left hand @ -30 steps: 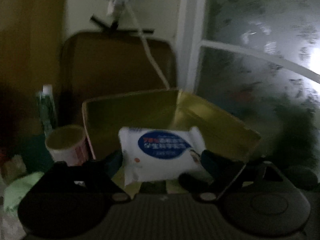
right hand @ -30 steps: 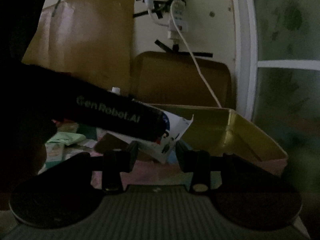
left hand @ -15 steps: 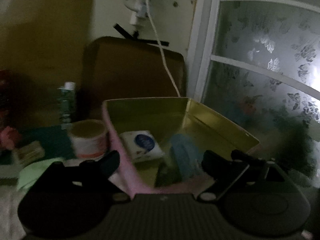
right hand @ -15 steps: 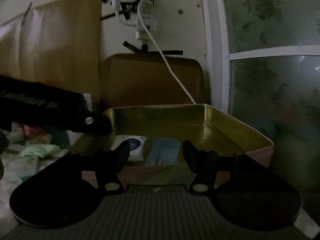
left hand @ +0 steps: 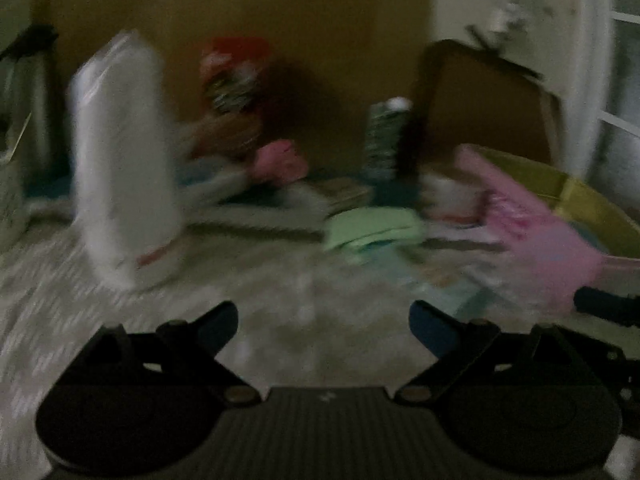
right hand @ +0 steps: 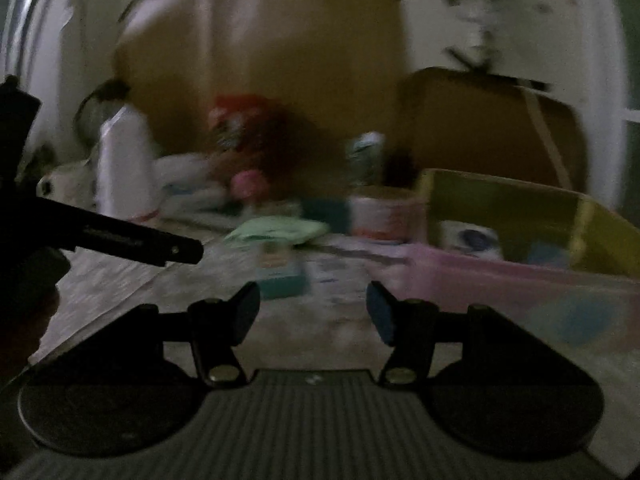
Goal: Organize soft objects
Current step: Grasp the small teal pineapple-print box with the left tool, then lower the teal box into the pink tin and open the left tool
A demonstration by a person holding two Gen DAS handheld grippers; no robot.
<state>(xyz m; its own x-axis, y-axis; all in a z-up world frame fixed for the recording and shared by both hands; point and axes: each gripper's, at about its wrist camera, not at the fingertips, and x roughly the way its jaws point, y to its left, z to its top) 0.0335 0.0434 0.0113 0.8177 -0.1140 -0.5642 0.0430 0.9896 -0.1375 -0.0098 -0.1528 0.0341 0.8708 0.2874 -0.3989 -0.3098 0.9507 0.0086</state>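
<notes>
Above the cluttered desk [left hand: 280,320], both the left claw [left hand: 324,320] and right claw [right hand: 313,304] stand apart, empty; a wipes pack [right hand: 472,238] lies inside the box [right hand: 500,280].

Dim room; white wall [right hand: 520,20], brown board [left hand: 280,40] leaning.

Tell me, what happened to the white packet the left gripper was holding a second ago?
The left gripper let the white packet go into the pink box; it lies there beside a blue pack. That gripper then swung away, open and empty, toward the green cloth. The right gripper opened wider, empty. The box stayed put.
</notes>
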